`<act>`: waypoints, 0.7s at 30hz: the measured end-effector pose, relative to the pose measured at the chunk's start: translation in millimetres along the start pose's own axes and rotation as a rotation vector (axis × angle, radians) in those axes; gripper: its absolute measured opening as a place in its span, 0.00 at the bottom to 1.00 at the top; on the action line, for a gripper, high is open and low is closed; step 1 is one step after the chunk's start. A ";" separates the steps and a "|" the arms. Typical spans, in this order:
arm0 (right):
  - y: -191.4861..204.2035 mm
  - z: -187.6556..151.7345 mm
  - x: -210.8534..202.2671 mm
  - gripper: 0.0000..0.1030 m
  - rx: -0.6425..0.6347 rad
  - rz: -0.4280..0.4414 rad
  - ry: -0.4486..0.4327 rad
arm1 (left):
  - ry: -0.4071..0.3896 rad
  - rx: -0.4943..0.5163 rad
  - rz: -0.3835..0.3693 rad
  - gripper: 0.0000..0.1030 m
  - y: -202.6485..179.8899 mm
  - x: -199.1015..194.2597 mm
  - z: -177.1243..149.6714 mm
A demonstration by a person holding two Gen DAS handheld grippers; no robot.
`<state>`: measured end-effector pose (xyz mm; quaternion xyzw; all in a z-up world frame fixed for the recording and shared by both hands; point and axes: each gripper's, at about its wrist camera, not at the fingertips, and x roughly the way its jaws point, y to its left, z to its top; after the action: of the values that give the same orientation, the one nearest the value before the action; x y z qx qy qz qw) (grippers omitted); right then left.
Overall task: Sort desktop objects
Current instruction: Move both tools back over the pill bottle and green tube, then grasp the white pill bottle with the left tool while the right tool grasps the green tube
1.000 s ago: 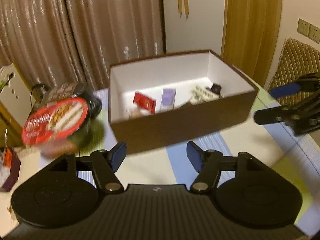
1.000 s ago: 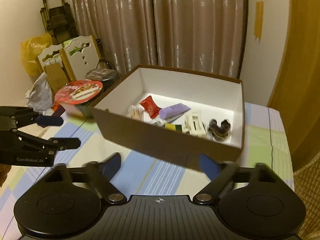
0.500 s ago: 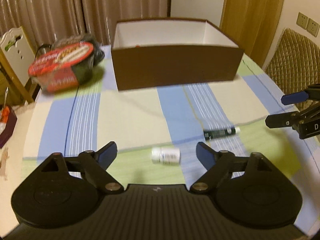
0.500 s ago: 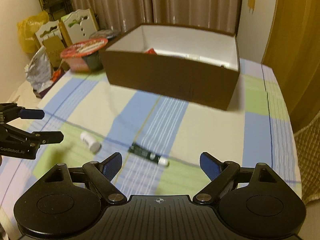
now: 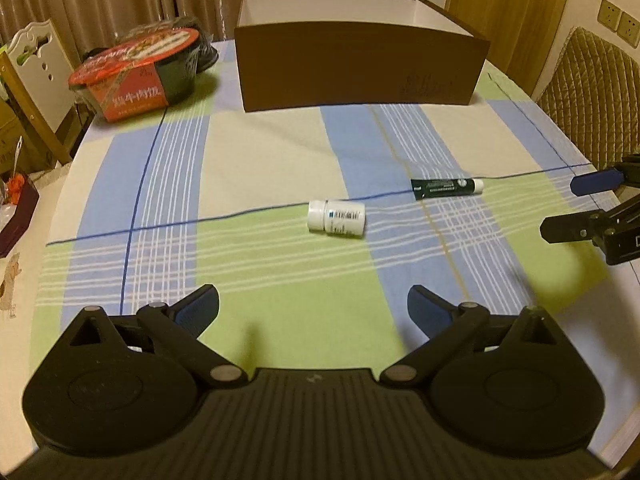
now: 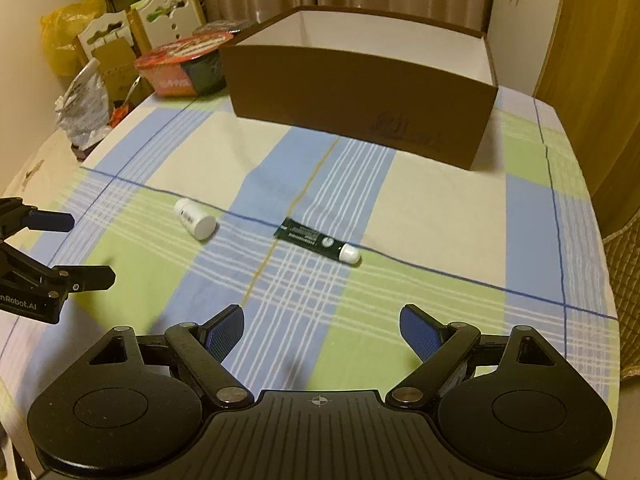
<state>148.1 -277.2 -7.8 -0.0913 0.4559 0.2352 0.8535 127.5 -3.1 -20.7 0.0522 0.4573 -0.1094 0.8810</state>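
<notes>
A small white pill bottle lies on its side in the middle of the checked tablecloth. Just to its right lies a dark green tube with a white cap. A brown cardboard box with a white inside stands at the far side; its contents are hidden from here. My left gripper is open and empty, near and short of the bottle. My right gripper is open and empty, short of the tube.
An instant food bowl with a red lid stands left of the box. White chair backs, a yellow bag and a crumpled packet lie beyond the table's left edge. A quilted chair stands at the right.
Both grippers have pulled back from above the box to the table's near side and dropped lower. The bottle and the tube have come into view on the cloth.
</notes>
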 end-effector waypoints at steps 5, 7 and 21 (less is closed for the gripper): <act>1.4 2.2 5.6 0.85 -0.054 0.004 0.001 | 0.006 -0.016 -0.010 0.96 -1.1 3.9 1.9; 1.5 4.2 9.4 0.85 -0.086 0.008 0.002 | 0.009 -0.016 -0.012 0.96 -3.4 6.8 3.6; -14.4 21.6 48.4 0.85 -0.277 0.067 0.035 | -0.019 0.086 -0.016 0.90 -18.4 42.0 26.3</act>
<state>193.9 -266.3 -36.1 -0.1971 0.4367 0.3225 0.8164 167.4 -32.1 -39.8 0.0850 0.4442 -0.1365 0.8814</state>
